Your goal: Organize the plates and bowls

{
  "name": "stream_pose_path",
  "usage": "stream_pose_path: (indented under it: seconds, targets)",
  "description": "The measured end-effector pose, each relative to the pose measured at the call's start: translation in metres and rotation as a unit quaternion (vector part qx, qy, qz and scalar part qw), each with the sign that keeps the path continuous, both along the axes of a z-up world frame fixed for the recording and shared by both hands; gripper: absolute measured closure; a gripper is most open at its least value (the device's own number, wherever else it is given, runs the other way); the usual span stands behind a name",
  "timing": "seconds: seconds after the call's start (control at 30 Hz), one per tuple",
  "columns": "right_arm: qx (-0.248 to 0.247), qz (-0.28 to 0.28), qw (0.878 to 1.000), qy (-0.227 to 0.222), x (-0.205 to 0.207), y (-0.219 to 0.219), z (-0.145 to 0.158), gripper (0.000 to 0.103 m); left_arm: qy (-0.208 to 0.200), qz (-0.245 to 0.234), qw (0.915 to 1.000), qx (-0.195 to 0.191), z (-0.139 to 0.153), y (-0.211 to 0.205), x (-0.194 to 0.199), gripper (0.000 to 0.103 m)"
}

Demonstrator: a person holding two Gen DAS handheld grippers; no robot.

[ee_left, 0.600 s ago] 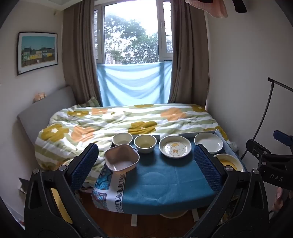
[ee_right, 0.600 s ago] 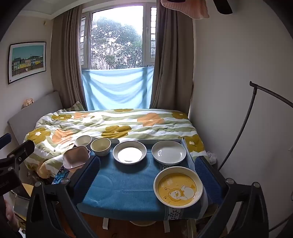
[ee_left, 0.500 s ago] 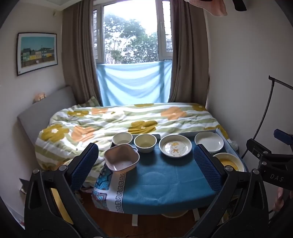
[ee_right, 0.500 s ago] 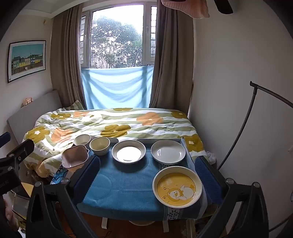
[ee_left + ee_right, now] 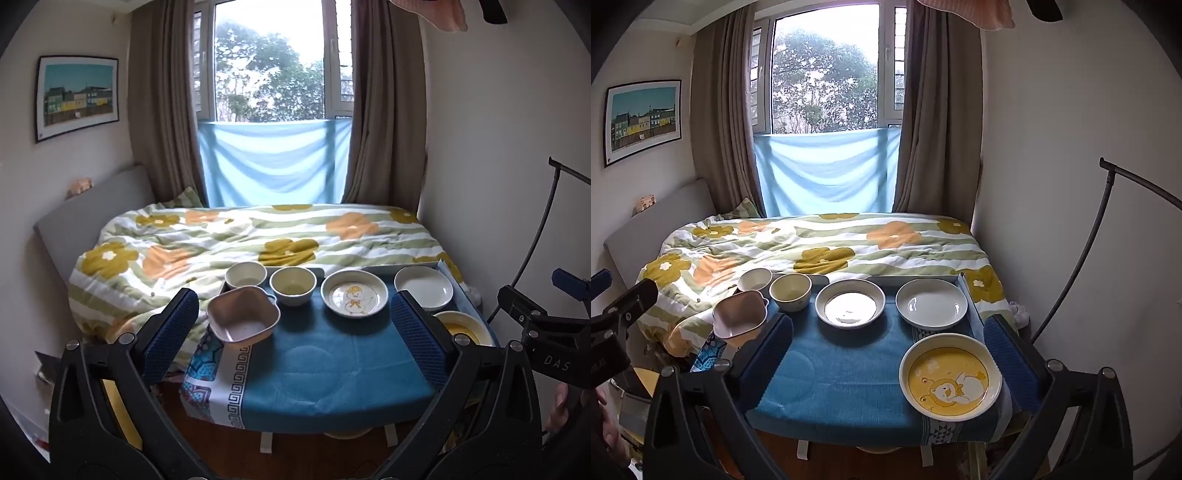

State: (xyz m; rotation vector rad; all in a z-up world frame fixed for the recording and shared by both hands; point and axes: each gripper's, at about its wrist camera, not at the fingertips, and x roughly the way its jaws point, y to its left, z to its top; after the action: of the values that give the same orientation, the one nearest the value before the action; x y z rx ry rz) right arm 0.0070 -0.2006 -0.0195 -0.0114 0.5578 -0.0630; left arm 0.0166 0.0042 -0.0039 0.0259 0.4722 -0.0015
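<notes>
Left wrist view: the left gripper (image 5: pixel 293 325) is held above the near edge of a small desk (image 5: pixel 332 373) covered in blue cloth, its jaws spread wide with nothing between them. Six dishes are counted here. Along the far edge, from the left corner, a white bowl (image 5: pixel 245 275), a cream bowl (image 5: pixel 293 285), a white plate with a cartoon figure (image 5: pixel 354 297) and a plain white plate (image 5: pixel 423 287) are set in a row. A pink squarish bowl (image 5: pixel 242 319) sits at the left edge, partly overhanging it. A yellow plate (image 5: pixel 463 326) is half hidden at the right edge behind one jaw.

Right wrist view: the right gripper (image 5: pixel 886 354) is also empty, jaws wide, and the yellow plate (image 5: pixel 950 381), printed with a bear, lies at the near right corner, just inside its right jaw. Three bowls and three plates are counted again.

No dish appears gripped yet, so the step is judged to be a first approach. It is likely done best by a rim being taken squarely, the plate being lifted level, and like being stacked on like. The overhanging pink bowl is best handled gently so it is not tipped off.
</notes>
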Motion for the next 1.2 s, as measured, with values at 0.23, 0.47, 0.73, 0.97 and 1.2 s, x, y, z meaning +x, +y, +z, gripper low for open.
stream_pose_path:
  seconds: [0.23, 0.47, 0.73, 0.97, 1.2]
  targets:
    - [0.004, 0.001, 1.0, 0.007, 0.002, 0.003, -0.003, 0.0, 0.006, 0.0, 1.0, 0.002, -0.004, 0.001, 0.001, 0.0]
    - [0.009, 0.001, 1.0, 0.016, 0.004, 0.004, -0.007, 0.0, 0.018, 0.0, 0.9998, -0.003, -0.008, 0.003, 0.005, 0.0]
    - [0.009, 0.002, 1.0, 0.017, 0.004, 0.003, -0.008, 0.0, 0.023, 0.005, 0.9997, 0.001, -0.012, 0.004, 0.006, 0.0]
    - [0.009, 0.002, 1.0, 0.017, 0.004, 0.004, -0.009, 0.0, 0.027, 0.006, 0.9996, 0.0, -0.014, 0.004, 0.007, 0.0]
    - [0.008, 0.002, 1.0, 0.017, 0.004, 0.004, -0.01, 0.0, 0.028, 0.007, 0.9996, 0.001, -0.017, 0.004, 0.008, 0.0]
